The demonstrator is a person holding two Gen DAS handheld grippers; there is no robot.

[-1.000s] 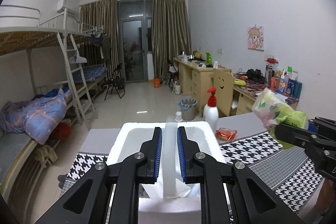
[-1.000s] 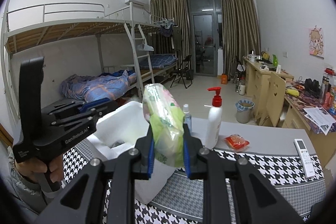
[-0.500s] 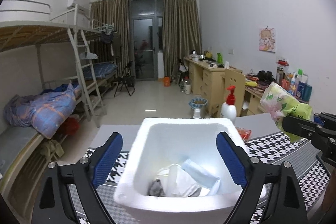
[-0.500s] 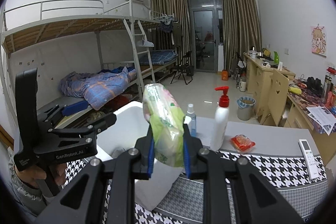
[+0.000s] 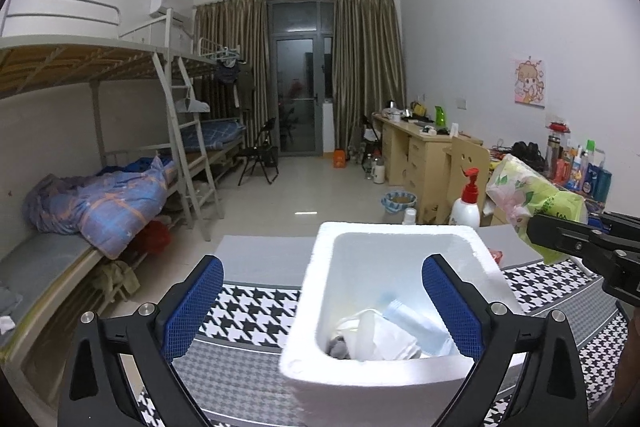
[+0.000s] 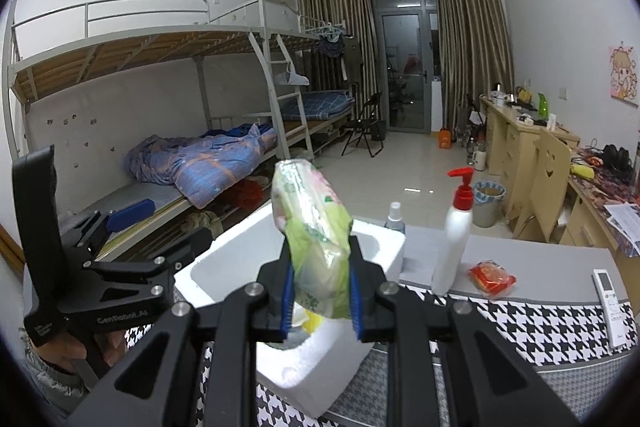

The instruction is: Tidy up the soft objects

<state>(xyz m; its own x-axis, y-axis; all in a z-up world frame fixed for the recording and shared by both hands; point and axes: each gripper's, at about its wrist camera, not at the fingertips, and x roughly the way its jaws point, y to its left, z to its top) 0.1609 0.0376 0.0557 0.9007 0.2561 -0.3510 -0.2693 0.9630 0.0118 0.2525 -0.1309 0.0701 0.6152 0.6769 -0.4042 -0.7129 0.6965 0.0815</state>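
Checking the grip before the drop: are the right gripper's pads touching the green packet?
Touching. The right wrist view shows both blue pads pressed against the green packet, which stands pinched upright in the right gripper.

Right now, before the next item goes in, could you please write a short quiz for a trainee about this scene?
1. True or false: the right claw is shut on the green tissue pack.
2. Which stands nearest the foam box? A) pump bottle B) remote C) red packet
3. Fill in: nothing is between the blue pads of the ____ claw.

Key: 1 true; 2 A; 3 left.
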